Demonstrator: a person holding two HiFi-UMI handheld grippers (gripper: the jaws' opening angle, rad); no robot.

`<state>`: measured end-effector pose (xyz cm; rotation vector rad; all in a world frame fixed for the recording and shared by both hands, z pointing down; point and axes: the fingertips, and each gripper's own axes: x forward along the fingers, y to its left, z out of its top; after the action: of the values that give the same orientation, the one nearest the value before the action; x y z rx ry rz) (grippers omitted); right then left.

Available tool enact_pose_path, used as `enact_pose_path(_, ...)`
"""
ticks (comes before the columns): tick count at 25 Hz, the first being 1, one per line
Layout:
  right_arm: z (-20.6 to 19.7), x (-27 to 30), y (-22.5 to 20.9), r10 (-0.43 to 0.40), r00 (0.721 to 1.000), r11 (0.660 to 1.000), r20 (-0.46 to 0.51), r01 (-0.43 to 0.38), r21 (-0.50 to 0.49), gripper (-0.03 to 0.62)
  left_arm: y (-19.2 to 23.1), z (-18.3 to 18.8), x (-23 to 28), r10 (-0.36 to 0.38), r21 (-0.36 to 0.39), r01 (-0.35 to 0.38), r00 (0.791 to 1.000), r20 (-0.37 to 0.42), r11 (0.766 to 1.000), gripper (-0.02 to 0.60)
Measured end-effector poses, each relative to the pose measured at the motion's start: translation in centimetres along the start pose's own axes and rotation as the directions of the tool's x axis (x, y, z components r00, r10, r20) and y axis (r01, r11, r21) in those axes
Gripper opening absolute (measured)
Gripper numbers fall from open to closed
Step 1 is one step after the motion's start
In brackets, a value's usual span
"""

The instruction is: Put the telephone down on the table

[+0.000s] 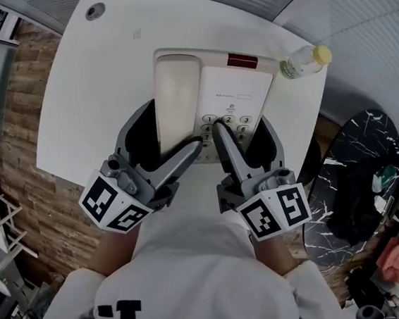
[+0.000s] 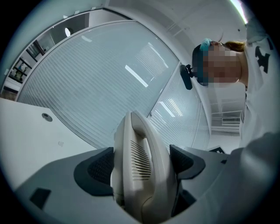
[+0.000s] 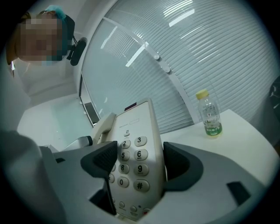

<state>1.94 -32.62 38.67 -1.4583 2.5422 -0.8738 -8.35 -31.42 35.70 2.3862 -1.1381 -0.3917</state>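
**A:** Left tongs, state?

**B:** Closed on the handset. Both dark pads press its sides, and the slotted face stands between them.

**A:** Right tongs?

**B:** Clamped on the keypad end of the telephone. One pad covers the left key column and the other bears on the body's right edge. Keys 2, 3, 5, 6, 8, 9, 0 and # read clearly between them.

**A:** Telephone position?

**B:** In the head view it is over the middle of the white counter. Its 6 o'clock end is in both tongs and a red strip runs along its 12 o'clock edge. The handset lies in its cradle on the 9 o'clock side, with the keypad on the 3 o'clock side. In the right gripper view the body tilts upward. I cannot tell whether the underside touches the counter.

**A:** Surroundings?

**B:** A clear bottle with a yellow cap stands upright on the counter at 1 o'clock from the telephone, near it but apart. A round grommet sits near the counter's 10 o'clock corner. A black marbled round top lies past the counter's 3 o'clock edge.
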Motion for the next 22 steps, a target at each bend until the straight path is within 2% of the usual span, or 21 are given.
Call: enact_pose_path(22,-4.5,0.8,-2.4,-0.05,0.992,0.997,-0.114,0.056,0.054,0.341,2.8,-4.4,-0.4,0.065,-0.102,-0.073,0.994,-0.082,0.992,0.4)
